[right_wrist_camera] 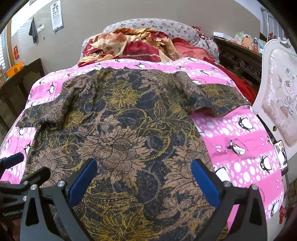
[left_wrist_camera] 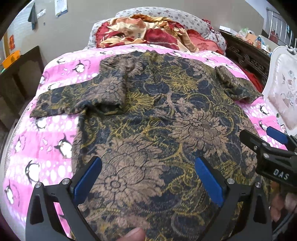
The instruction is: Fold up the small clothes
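Note:
A brown, navy and yellow floral short-sleeved shirt [left_wrist_camera: 157,115] lies spread flat on a pink penguin-print blanket [left_wrist_camera: 37,144], its hem nearest me. Its left sleeve [left_wrist_camera: 78,98] is partly bunched and its right sleeve [left_wrist_camera: 239,87] is crumpled. My left gripper [left_wrist_camera: 148,178] is open and empty, hovering over the lower left part of the shirt. My right gripper [right_wrist_camera: 144,178] is open and empty over the lower right part of the shirt [right_wrist_camera: 130,129]. The right gripper also shows at the right edge of the left wrist view [left_wrist_camera: 267,140].
A heap of red and gold bedding [left_wrist_camera: 148,31] and a grey floral pillow [left_wrist_camera: 185,16] lie at the far end of the bed. A white upholstered chair [right_wrist_camera: 278,96] stands to the right, with a phone [right_wrist_camera: 281,157] by it. Dark wooden furniture [left_wrist_camera: 20,74] stands to the left.

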Tool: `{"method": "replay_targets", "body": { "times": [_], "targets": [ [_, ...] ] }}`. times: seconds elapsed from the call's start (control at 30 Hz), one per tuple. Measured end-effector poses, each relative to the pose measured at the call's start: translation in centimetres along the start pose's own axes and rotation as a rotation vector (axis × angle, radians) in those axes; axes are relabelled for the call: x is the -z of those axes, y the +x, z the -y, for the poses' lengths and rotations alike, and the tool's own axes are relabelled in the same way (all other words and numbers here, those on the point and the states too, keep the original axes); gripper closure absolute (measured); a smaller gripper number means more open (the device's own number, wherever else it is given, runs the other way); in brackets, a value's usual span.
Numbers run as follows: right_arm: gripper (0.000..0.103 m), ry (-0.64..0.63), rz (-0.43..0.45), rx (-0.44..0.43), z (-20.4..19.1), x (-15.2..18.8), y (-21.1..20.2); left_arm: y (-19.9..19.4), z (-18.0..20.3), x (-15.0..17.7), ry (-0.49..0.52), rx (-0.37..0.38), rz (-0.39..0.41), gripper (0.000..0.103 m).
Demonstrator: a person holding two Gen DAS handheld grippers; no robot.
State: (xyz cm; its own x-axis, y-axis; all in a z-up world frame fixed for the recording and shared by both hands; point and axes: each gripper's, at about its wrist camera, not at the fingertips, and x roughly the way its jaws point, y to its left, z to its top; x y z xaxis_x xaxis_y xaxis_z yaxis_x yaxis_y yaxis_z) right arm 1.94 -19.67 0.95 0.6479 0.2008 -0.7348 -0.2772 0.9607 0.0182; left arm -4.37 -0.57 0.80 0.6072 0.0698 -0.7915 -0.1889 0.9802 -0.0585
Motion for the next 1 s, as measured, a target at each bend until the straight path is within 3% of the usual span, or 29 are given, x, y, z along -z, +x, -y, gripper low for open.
{"method": "replay_targets", "body": {
  "times": [0.3, 0.57, 1.0],
  "targets": [
    [0.0, -0.018, -0.001, -0.013, -1.2, 0.4, -1.1, -2.1, -1.4, 0.5, -0.038, -0.009, 0.036, 0.018],
    [0.0, -0.009, 0.002, -0.027, -1.3, 0.9, -1.6, -1.4, -1.3, 1.6, -0.045, -0.006, 0.006, 0.018],
    [0.0, -0.022, 0.008, -0.014, -1.0, 1.1, -1.5, -1.3, -1.3, 0.9, -0.059, 0.004, 0.031, 0.018]
  ]
}}
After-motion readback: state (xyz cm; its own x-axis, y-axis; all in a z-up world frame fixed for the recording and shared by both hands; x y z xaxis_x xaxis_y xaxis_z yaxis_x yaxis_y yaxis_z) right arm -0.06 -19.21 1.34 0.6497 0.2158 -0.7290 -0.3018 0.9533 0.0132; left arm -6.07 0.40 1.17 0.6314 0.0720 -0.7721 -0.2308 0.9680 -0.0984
